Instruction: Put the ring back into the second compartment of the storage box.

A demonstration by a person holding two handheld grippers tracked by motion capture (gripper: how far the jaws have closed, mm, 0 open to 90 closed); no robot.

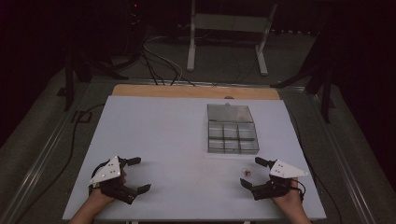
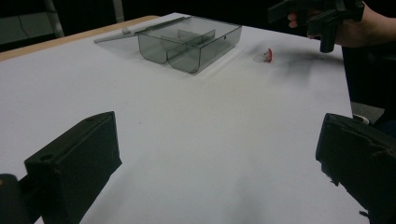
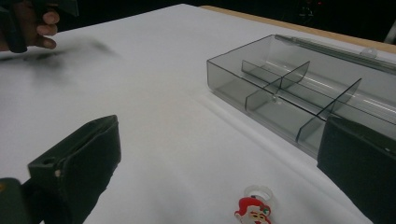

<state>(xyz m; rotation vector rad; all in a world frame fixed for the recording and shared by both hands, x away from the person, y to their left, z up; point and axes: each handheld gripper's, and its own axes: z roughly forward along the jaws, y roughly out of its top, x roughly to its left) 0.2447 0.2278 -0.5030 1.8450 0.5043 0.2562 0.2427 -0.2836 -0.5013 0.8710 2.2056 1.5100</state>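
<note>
white table [image 1: 177, 140], cables [image 1: 159, 65] — metal stand [image 1: 229, 23]

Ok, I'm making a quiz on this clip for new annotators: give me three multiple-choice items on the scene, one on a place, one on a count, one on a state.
1. Where does the small red and white ring lie?
A. On the white table, between the box and the right claw
B. Inside a compartment of the box
C. Clamped in the left claw

2. How many compartments does the clear grey box have?
A. Two
B. Six
C. Ten

3. How do the jaws of the right claw stand?
A. Shut on the ring
B. Open, with nothing between them
C. Shut on the box lid

Answers:
1 A: the ring sits on the bare white table, just ahead of the right claw.
2 B: the high view shows dividers forming two rows of three.
3 B: the jaws stand wide apart, bare table between them.
</note>
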